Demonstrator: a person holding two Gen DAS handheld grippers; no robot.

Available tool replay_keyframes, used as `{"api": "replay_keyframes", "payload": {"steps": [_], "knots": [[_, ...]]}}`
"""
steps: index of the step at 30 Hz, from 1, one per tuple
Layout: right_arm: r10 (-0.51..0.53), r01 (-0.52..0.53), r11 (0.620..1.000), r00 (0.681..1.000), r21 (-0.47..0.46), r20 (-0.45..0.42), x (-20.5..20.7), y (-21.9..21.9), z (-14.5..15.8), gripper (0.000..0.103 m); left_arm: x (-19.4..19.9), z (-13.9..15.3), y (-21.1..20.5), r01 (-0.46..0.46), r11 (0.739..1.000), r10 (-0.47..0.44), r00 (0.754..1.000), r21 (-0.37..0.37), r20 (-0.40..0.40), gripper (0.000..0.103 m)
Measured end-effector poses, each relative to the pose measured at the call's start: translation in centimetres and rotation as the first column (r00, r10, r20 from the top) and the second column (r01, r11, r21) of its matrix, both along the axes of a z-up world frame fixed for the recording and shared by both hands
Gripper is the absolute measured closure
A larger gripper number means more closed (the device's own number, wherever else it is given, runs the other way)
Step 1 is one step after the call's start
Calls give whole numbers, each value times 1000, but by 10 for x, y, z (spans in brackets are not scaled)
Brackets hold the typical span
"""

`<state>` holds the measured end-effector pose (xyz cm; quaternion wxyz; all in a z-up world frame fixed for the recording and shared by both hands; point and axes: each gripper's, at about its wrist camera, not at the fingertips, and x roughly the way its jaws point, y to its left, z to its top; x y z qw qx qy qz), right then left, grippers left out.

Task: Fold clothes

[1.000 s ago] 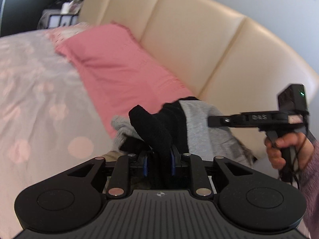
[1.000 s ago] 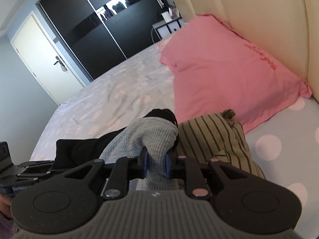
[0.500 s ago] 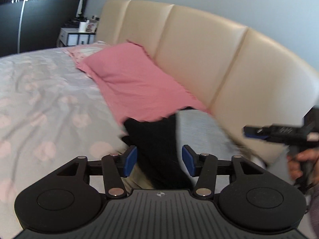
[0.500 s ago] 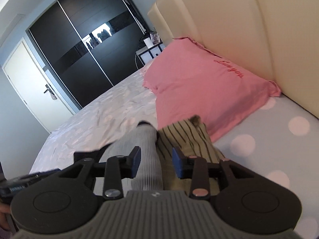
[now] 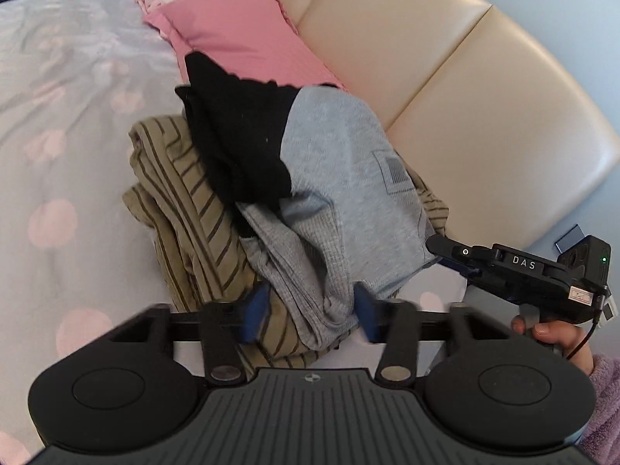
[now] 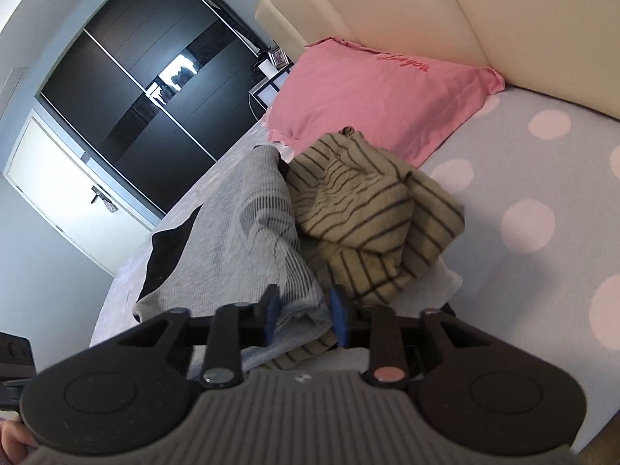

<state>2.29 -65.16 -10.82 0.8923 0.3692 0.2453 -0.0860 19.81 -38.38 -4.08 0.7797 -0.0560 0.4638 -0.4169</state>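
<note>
Sweater (image 5: 341, 178), grey with black sleeves, lies bunched on the bed (image 5: 58, 162), draped over a crumpled striped shirt (image 5: 182, 201) near the cream headboard (image 5: 465, 97). The left gripper (image 5: 310, 310) has just been closing, and its blue pads now pinch a gathered grey fold at the sweater's near edge. The right gripper (image 6: 304, 316) has also just been closing and nips another grey fold, with the striped shirt just to its right. In the left view it shows at the right, held by a hand (image 5: 550, 333) in a fuzzy purple sleeve. A pink pillow (image 6: 372, 93) lies beyond the pile against the headboard. A dark wardrobe (image 6: 155, 89) and white door (image 6: 69, 193) stand far left.
</note>
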Motion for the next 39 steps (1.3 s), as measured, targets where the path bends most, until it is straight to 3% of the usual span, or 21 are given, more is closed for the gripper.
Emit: {"api": "replay_keyframes", "payload": {"steps": [1, 3, 7, 10, 12, 16, 19, 22, 25, 29, 33, 39], "knots": [[-2, 2, 1000, 1000, 3, 0, -2, 2, 0, 91, -1, -2, 1, -3, 1000, 3, 1000, 1, -1, 86], [-16, 16, 1000, 1000, 6, 10, -3, 3, 5, 92, 0, 2, 3, -11, 1000, 11, 1000, -14, 11, 92], [-38, 41, 999, 994, -29, 101, -9, 7, 35, 93, -8, 27, 11, -7, 993, 12, 999, -119, 44, 94], [-52, 64, 995, 988, -73, 144, -15, 8, 56, 93, -15, 29, 10, 13, 989, -9, 1000, -145, 27, 94], [-83, 90, 993, 993, -76, 85, -16, 5, 51, 93, -19, 19, 5, 24, 993, -21, 999, -115, 32, 94], [-124, 123, 992, 992, -36, -27, -16, 0, 13, 93, -14, -12, -3, 15, 998, -17, 999, -57, -28, 93], [-136, 135, 991, 989, -23, -59, -18, 0, -7, 93, -13, -16, 0, 31, 999, -33, 998, -41, -45, 89], [-143, 139, 988, 988, -70, -52, -23, 4, -3, 80, -17, 3, 7, 81, 997, -80, 996, -15, 27, 81], [-159, 152, 971, 987, -184, -21, -29, 9, 13, 80, -16, 28, 6, 115, 993, -108, 986, -42, 127, 81], [-92, 103, 966, 994, -239, 57, -14, 15, 32, 84, -3, 48, -12, 111, 988, -89, 978, -107, 191, 81], [-47, 59, 968, 998, -242, 52, 24, 22, 32, 84, 10, 33, -31, 96, 993, -86, 987, -62, 138, 81], [-99, 91, 973, 995, -214, -27, 54, 12, 6, 85, 13, 6, -16, 74, 997, -74, 993, 1, 93, 86]]}}
